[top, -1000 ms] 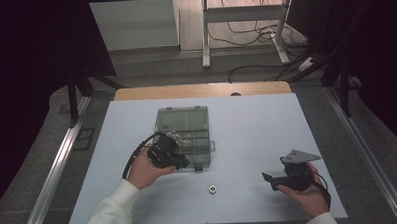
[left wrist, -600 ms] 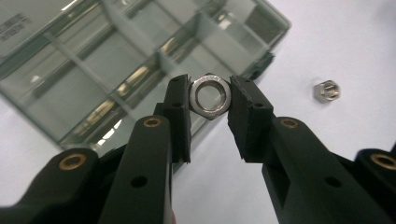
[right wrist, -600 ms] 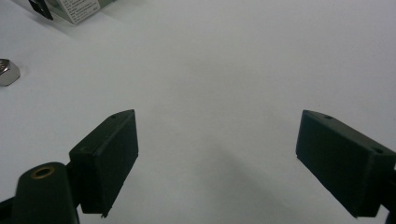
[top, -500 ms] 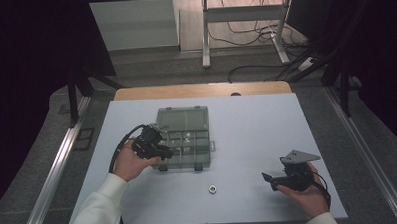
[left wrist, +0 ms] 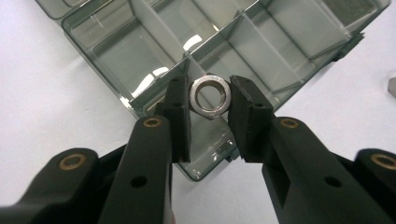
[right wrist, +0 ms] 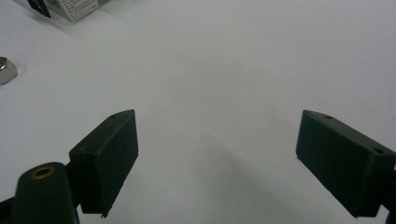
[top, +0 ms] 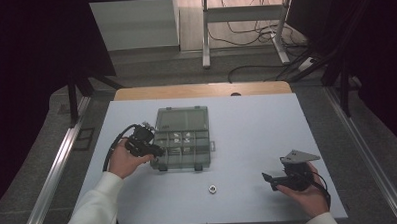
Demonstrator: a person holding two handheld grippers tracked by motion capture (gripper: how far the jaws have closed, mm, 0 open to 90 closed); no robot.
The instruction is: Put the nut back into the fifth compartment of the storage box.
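Squarely between left gripper (left wrist: 209,100) pads, nut (left wrist: 210,96) (clamped), over box (left wrist: 140,51)

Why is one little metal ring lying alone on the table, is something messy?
Nothing looks spilled or broken. One loose nut lies alone on the white table, outside the clear compartment box. The left gripper holds another nut over the box's near corner, and the right gripper is open.

I worked in a lab-like recording room, at a pale white-topped table (top: 257,125) ringed by black curtains (top: 30,73), with loose black cables (top: 245,70) trailing across the grey floor.
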